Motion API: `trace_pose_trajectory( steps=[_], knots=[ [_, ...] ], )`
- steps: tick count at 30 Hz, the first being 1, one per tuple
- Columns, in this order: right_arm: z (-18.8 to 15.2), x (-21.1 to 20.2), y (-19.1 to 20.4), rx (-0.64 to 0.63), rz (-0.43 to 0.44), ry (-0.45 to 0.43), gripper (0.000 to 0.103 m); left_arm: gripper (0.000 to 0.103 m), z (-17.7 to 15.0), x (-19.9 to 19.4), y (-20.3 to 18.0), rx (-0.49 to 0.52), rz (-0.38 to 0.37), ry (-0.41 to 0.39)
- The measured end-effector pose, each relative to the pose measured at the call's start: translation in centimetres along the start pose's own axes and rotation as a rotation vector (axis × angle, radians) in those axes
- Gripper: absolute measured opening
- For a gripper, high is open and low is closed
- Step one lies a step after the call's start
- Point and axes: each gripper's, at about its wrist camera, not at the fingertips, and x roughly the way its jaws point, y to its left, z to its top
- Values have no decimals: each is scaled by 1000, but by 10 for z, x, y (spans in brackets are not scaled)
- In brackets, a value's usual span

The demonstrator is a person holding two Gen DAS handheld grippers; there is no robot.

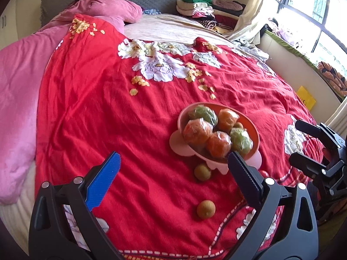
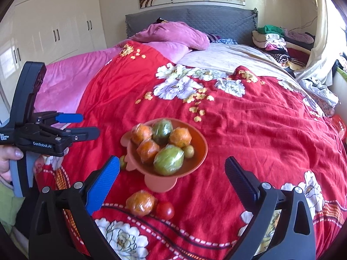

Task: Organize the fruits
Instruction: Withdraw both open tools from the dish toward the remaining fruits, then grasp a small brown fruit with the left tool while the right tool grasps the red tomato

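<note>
Your right gripper (image 2: 171, 171) and left gripper (image 1: 173, 166) both stand wide open, holding nothing. Most fruits sit piled in the pink bowl (image 2: 199, 151); a wrapped orange (image 2: 141, 202) touching a tomato (image 2: 165, 210) lies on the red quilt (image 2: 260, 134) before it. Squeeze hard and the tomato may burst; the soft quilt may tip the bowl.

Matt pink plastic bowl (image 2: 196, 151) w/ glossy cling-wrapped fruit (image 2: 169, 160) inside. Beside bowl: smooth shiny tomato (image 2: 165, 210), rough matt brown fruit (image 1: 206, 209). Under bowl: creased red cloth quilt (image 2: 249, 130). Ribbed blue fingers (image 2: 104, 186).
</note>
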Motion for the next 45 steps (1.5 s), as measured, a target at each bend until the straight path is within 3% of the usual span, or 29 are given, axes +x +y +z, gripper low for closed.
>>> trace_pose_trajectory(
  steps=[29,35,37,41,45],
  knots=[
    [-55,-6,4,-46,-31,108,96,92,-52,-10,-35,81,-57,53],
    [-65,-2,0,-49,-50,131,93,77,-63,-5,-42,107,-78,80],
    [-67,-1,0,-48,-46,135,84,69,-66,-1,-45,119,-83,89],
    [-69,1,2,-58,-38,142,79,58,-71,6,-47,128,-90,111],
    [-69,6,3,-71,-19,152,56,45,-71,12,-48,129,-98,121]
  ],
)
